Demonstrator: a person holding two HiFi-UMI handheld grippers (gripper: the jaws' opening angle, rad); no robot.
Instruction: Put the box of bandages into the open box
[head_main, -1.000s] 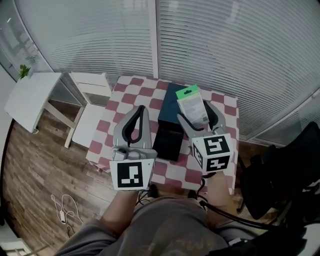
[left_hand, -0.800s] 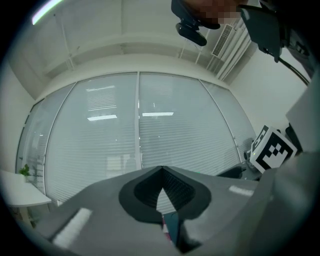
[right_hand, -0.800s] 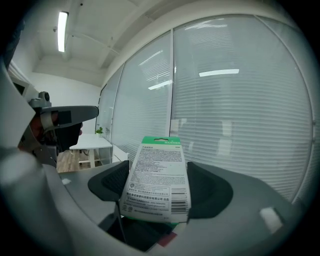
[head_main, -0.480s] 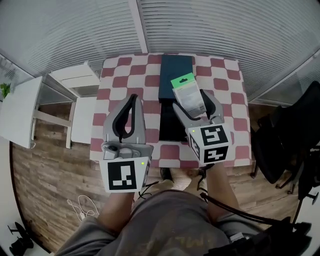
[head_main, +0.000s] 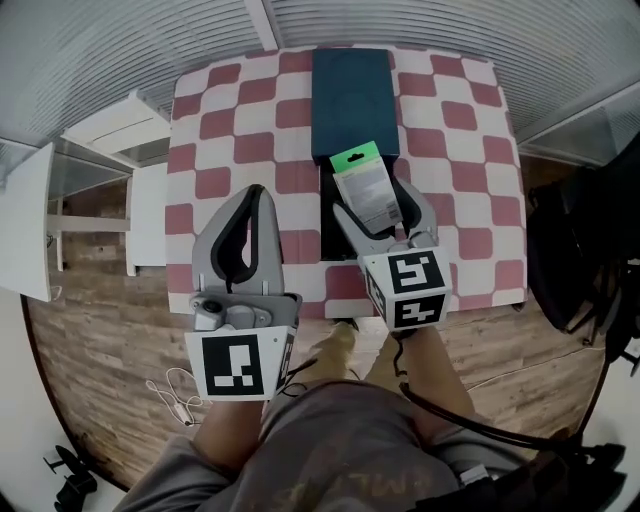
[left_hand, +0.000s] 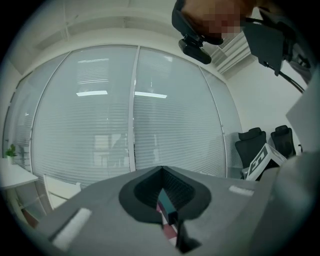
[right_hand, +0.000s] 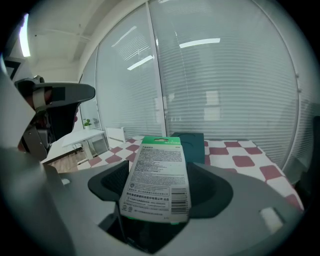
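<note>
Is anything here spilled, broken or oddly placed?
Nothing stands out. The right gripper holds the bandage box over the open box, and a teal lid lies flat beyond it on the table. Nothing looks spilled or damaged.

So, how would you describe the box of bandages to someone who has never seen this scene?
Find the red-and-white checkered table; over its middle, the right gripper holds a flat packet in its jaws. That is the box of bandages: pale, covered with small print, with a bright green strip at its far end, unlike the dark teal box beyond it.
</note>
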